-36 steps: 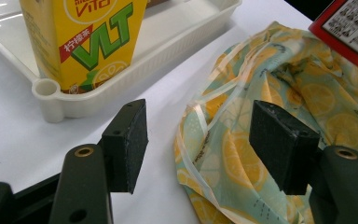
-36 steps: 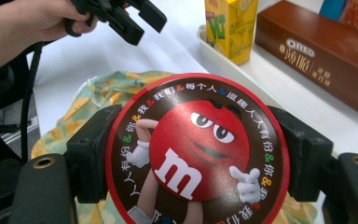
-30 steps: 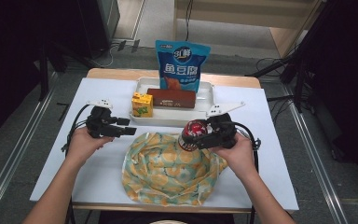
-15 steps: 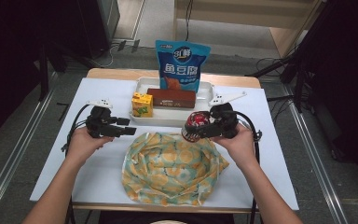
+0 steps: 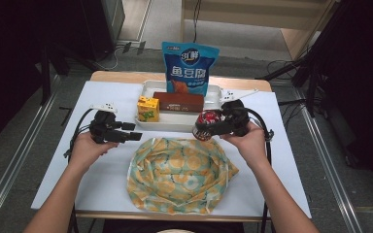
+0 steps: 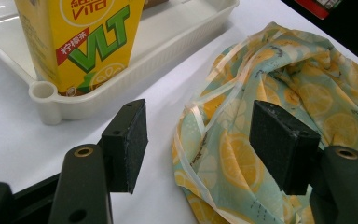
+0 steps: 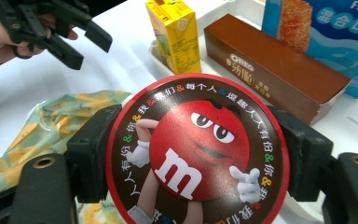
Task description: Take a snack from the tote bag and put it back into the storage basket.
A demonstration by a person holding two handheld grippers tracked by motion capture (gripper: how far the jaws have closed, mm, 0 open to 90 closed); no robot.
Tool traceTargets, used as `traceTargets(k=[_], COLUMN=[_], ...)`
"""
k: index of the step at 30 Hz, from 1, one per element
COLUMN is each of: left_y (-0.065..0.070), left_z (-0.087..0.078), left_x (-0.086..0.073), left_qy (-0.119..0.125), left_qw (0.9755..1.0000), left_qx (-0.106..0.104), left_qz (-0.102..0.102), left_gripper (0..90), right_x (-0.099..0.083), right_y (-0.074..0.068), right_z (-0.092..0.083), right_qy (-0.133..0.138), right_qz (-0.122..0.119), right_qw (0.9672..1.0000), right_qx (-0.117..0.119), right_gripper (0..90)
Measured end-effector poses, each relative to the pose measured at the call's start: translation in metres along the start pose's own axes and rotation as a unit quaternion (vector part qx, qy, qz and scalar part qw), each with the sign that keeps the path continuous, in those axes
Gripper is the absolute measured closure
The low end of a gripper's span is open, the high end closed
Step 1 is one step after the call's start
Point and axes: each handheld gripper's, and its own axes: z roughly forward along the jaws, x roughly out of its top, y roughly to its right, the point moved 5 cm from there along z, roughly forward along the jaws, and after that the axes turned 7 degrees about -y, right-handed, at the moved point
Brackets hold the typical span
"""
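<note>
Candy tin (image 7: pixel 196 151), pinched by the right hand-held gripper (image 5: pixel 212 124), has moved from over the fabric bag (image 5: pixel 178 174) toward the tray (image 5: pixel 177 124) near the tabletop's far edge, suggesting unpacking; the left hand-held gripper (image 5: pixel 131 136) stays spread.

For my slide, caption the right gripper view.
Right gripper clamps a round M&M's tin above the lemon-print cloth bag.

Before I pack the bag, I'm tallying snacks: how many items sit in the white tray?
3: the yellow lemon tea carton at the tray's left end, the brown biscuit box beside it, and the blue snack bag standing behind. Smaller items could be hidden behind them.
</note>
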Motion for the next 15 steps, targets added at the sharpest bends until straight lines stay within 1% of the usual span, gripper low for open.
traceTargets(k=[7, 10, 15], left_y=[0.000, 0.000, 0.000], left_z=[0.000, 0.000, 0.000], left_x=[0.000, 0.000, 0.000], left_qy=[-0.001, -0.001, 0.000], left_qw=[1.0000, 1.0000, 1.0000], left_qx=[0.000, -0.001, -0.001], left_qz=[0.003, 0.003, 0.003], left_gripper=[37.2, 37.2, 37.2], right_x=[0.004, 0.006, 0.010], right_y=[0.010, 0.013, 0.020], right_z=[0.003, 0.006, 0.011], right_qy=[-0.002, -0.005, -0.005], right_qz=[0.006, 0.004, 0.011], right_qw=[1.0000, 0.9999, 0.9999], right_qx=[-0.005, -0.008, -0.011], right_gripper=[26.0, 26.0, 26.0])
